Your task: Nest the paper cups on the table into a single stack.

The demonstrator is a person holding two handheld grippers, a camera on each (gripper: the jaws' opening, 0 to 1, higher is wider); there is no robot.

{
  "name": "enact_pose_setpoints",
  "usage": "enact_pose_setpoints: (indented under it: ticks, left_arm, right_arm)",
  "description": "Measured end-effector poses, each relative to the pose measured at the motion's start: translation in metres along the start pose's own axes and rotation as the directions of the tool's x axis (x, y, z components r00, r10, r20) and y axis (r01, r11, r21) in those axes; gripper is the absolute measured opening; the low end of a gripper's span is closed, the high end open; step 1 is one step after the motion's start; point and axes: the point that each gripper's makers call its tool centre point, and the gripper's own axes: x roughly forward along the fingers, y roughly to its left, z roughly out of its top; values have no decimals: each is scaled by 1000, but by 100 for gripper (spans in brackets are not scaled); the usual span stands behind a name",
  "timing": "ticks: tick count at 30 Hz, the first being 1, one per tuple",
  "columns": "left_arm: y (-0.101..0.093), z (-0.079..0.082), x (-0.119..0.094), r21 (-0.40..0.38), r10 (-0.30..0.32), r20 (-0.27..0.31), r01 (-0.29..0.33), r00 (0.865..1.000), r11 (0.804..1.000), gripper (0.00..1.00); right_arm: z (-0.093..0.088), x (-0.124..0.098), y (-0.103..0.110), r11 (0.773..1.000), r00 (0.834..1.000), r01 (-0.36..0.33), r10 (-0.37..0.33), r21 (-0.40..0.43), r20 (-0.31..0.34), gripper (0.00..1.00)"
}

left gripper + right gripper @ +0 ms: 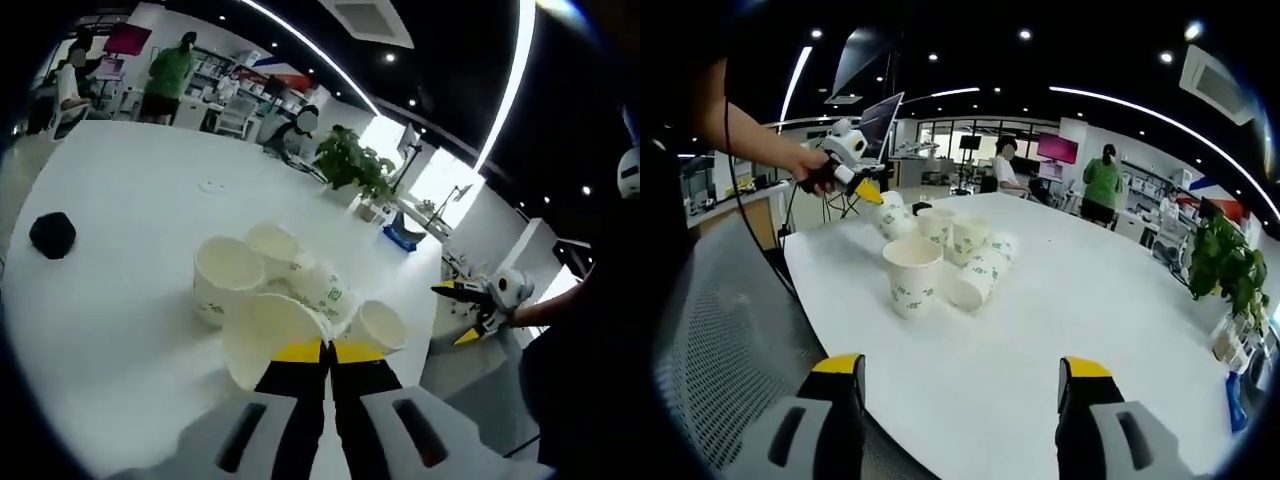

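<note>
Paper cups (940, 255): clustering on the white tabletop (1090, 300), some upright, some lying on their sides. Left gripper (327, 350): jaws closing on the rim of one tilted cup (270, 335). Right gripper (960, 375): jaws standing wide apart, holding nothing, hovering near the tabletop edge.
</note>
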Motion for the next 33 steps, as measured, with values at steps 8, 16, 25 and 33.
enact_pose_setpoints:
  ticks: [8,16,25,33]
  left_arm:
    - [-29,11,-8,95,-6,-13,7,1000,995,0]
    - [-57,25,-8,166,10,-35,-4,999,986,0]
    - [-76,34,4,257,20,-73,-1,997,966,0]
    - [-94,35,23,300,12,-123,25,992,954,0]
  right_arm:
    - [2,0,1,1000,1000,-10,10,6,17,81]
    - [6,0,4,999,999,-24,22,26,45,88]
    - [13,0,4,998,996,-27,22,52,92,99]
    - [10,1,3,998,997,-19,15,53,76,99]
